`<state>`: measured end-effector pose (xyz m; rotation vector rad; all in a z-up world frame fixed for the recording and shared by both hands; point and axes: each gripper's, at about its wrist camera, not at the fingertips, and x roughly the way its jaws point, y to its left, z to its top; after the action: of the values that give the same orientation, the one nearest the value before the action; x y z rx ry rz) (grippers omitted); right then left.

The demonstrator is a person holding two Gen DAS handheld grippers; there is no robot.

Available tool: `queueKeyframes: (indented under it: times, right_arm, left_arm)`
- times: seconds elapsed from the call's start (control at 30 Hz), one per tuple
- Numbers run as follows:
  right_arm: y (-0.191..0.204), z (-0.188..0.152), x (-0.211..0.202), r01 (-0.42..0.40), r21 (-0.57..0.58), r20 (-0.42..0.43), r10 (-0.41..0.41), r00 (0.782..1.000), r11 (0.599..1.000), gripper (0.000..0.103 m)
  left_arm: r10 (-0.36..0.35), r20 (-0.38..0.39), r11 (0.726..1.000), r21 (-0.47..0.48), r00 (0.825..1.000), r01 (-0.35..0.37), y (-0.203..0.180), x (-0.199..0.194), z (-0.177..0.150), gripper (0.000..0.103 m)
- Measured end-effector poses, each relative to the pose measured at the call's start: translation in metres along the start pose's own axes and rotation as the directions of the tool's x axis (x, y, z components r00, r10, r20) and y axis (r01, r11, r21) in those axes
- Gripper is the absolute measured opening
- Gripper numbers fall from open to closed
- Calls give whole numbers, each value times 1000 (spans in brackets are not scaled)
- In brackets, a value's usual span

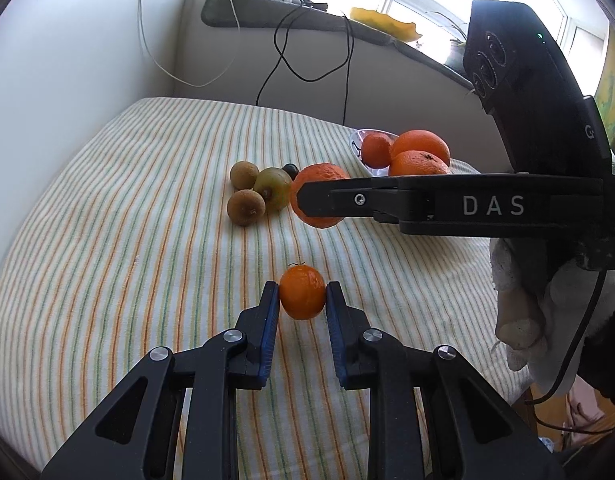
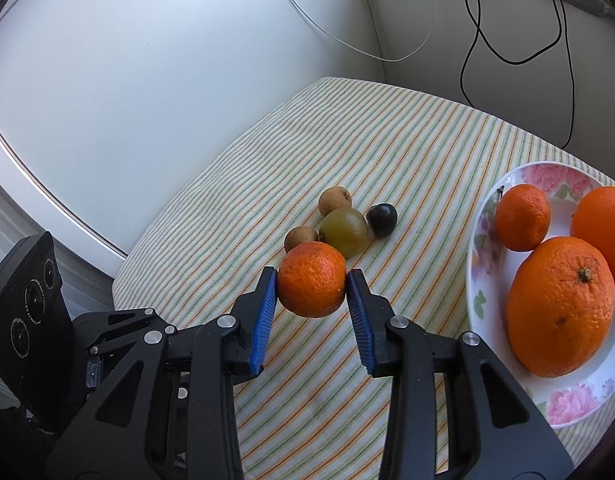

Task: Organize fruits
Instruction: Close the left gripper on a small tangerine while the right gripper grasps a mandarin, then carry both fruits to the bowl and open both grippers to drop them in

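A: What does the left gripper [image 1: 302, 295] have?

B: A small tangerine [image 1: 302, 293], low in the middle of the left wrist view. The blue pads [image 1: 270, 322] press on both its sides, with the fingers drawn in narrow. Its bottom seems to sit on the striped cloth [image 1: 147, 208], though from this angle I cannot be sure it touches.

A: And the right gripper [image 2: 311, 282]?

B: It grips a bigger orange [image 2: 311, 279] in the centre of the right wrist view, a pad on each side. The orange hangs clear above the cloth. In the left wrist view the same gripper reaches in from the right edge, held by a hand in a pale glove [image 1: 523, 312], and its finger crosses in front of that orange.

A: Where is the other fruit?

B: A plate with pink flowers [image 2: 483, 280] lies at the right edge of the right wrist view. It holds two large oranges [image 2: 561, 306] and a smaller tangerine [image 2: 522, 217]. Just behind the held orange, on the cloth, lies a cluster: a green kiwi [image 2: 344, 232], two small brown fruits [image 2: 334, 200], and one dark round fruit [image 2: 382, 220], all close together and touching or nearly so.

A: Anything behind?

B: White and black cables [image 2: 519, 40] hang down the wall from the sill at the top right.
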<state>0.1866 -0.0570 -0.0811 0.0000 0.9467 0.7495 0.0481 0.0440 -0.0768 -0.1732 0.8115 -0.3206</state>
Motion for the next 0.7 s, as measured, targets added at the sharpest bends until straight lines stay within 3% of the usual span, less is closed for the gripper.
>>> queueKeyframes:
  times: [0.4,0.7]
  right_arm:
    - [-18,-9,-52,-15,34,80,12,997,999,37]
    - [-53,-21,-92,21,90,129,-32,991,996,37]
  left_arm:
    - [-37,21,999,21,999,36,-19,0,12,22]
    - [-65,30,997,46,997,63,-38,5,23,22]
